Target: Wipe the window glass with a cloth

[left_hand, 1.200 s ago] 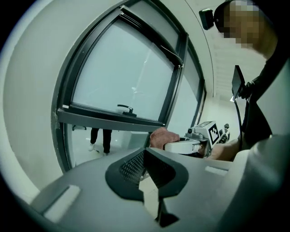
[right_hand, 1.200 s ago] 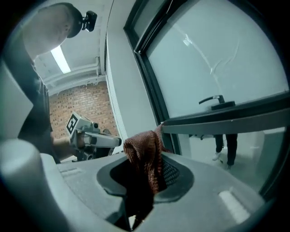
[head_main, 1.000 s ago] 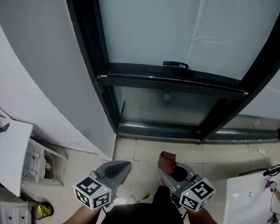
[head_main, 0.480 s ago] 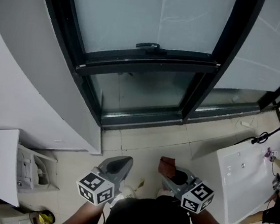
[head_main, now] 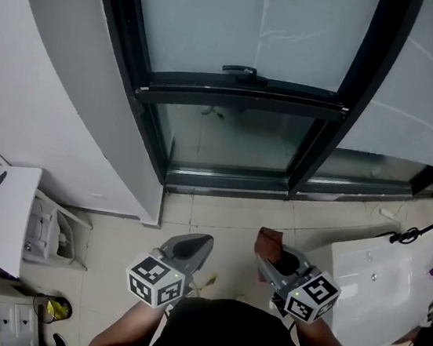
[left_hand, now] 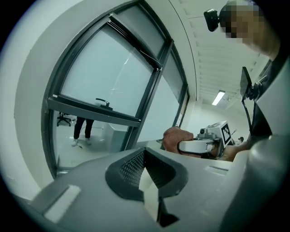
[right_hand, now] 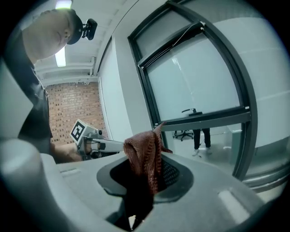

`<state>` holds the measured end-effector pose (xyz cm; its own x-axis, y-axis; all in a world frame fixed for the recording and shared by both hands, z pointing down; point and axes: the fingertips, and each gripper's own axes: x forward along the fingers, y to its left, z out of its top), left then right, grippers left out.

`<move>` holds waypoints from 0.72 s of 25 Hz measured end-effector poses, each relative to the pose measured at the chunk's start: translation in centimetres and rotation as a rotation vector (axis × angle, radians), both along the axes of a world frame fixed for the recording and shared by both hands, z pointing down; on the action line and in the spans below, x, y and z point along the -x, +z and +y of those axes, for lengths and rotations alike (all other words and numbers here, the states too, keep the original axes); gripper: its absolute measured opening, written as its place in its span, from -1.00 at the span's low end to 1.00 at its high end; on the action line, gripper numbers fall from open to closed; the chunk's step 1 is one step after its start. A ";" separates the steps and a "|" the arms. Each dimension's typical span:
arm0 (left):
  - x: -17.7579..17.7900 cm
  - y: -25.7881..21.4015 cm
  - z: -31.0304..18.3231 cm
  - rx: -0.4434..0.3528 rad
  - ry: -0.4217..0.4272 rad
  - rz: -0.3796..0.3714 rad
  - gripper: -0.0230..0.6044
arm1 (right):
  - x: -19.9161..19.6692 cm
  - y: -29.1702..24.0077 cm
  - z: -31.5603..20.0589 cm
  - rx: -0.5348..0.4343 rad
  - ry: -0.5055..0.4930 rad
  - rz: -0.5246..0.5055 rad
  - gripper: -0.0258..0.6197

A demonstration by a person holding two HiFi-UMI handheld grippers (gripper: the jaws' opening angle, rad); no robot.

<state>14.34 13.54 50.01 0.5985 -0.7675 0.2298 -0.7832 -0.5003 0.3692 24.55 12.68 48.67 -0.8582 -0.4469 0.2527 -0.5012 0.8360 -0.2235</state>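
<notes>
The window glass [head_main: 252, 23] fills the top of the head view, set in a black frame with a handle [head_main: 242, 72] on its crossbar. A reddish-brown cloth [head_main: 269, 242] sticks out of my right gripper [head_main: 270, 254], which is shut on it, low and well short of the window. In the right gripper view the cloth [right_hand: 145, 158] stands up out of the jaws, with the glass [right_hand: 199, 77] beyond. My left gripper [head_main: 193, 246] is beside it, shut and empty. The left gripper view shows its jaws [left_hand: 147, 179] closed and the cloth [left_hand: 174, 137] at the right.
A white basin [head_main: 380, 285] lies on the tiled floor at the right. A white cabinet top [head_main: 1, 219] and a white fixture [head_main: 54, 235] stand at the left by the grey wall [head_main: 43, 106]. A lower pane [head_main: 232, 143] sits under the crossbar.
The head view has swung, so the window sits a little further right and lower. Both grippers stay low and side by side, the cloth still in the right one.
</notes>
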 end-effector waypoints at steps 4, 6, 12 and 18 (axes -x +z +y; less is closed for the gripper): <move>-2.9 -0.2 1.4 0.007 -0.034 -0.019 -0.87 | -2.0 -0.1 0.5 -0.007 -0.043 -0.005 -0.68; -4.2 -0.1 2.2 0.015 -0.048 -0.036 -0.87 | -3.2 0.0 0.8 -0.006 -0.050 -0.014 -0.68; -6.5 0.7 3.3 -0.001 -0.105 -0.081 -0.87 | -6.8 0.6 0.9 -0.028 -0.070 0.002 -0.68; -7.9 1.3 4.5 0.039 -0.074 -0.029 -0.87 | -8.0 0.0 1.5 -0.034 -0.041 -0.021 -0.68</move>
<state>22.27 18.02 51.33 0.5331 -0.7995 0.2767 -0.8281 -0.4261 0.3643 32.52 14.16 48.72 -0.8811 -0.4190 0.2193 -0.4614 0.8633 -0.2046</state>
